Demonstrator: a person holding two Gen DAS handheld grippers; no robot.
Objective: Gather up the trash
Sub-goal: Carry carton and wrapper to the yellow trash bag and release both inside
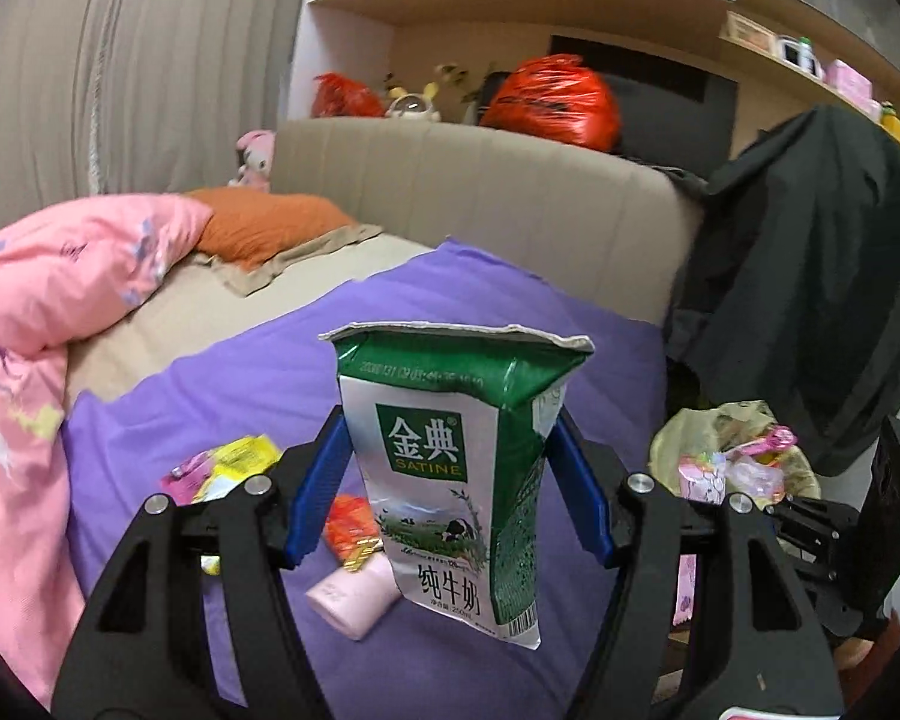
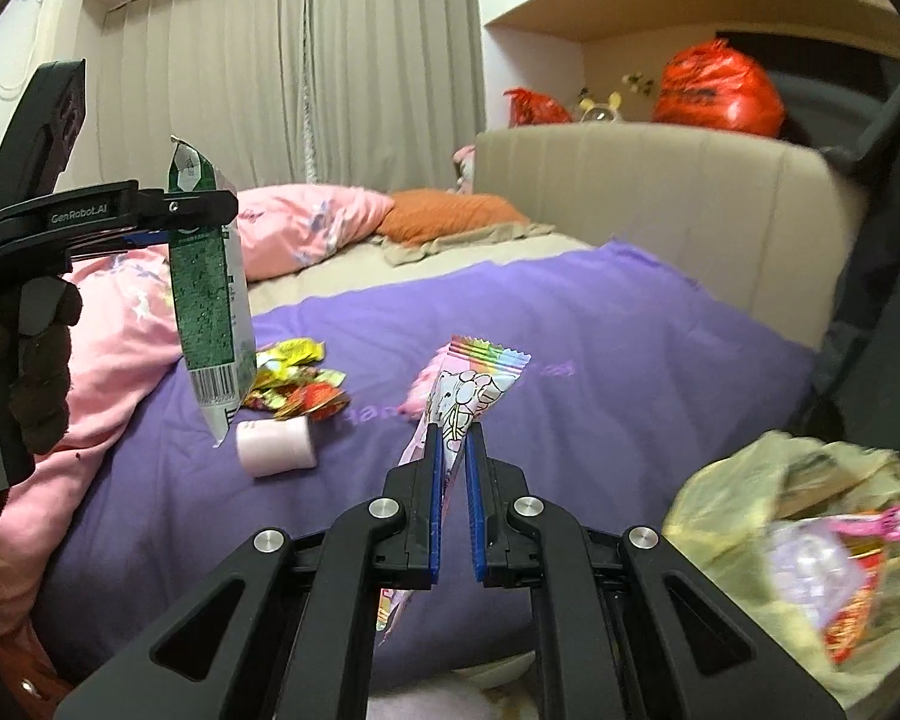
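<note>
The left gripper has its blue pads pressed against both sides of a green-and-white milk carton, which hangs upright between them, clear of the bed, with its torn top edge at twelve o'clock. In the right wrist view the same carton shows edge-on at nine o'clock, its barcode end pointing down, and a dark-gloved hand grips the tool's handle below it. The right gripper is pressed together on a pink cartoon-printed wrapper; the wrapper's rainbow-striped end sticks up past the fingertips toward twelve o'clock, and its other end hangs under the jaws. Beneath both tools lies a purple sheet spread over the bed. On it, at about ten o'clock from the right gripper, sits a small pink tube, just beside a heap of yellow and red wrappers. At four o'clock in the right view, off the bed's edge, a yellowish plastic bag stands open with pink and red packaging inside. Farther out, a pink quilt is bunched at nine o'clock in the left view, with an orange pillow beyond it by the beige headboard. A red plastic bag rests on the ledge behind the headboard at one o'clock.
</note>
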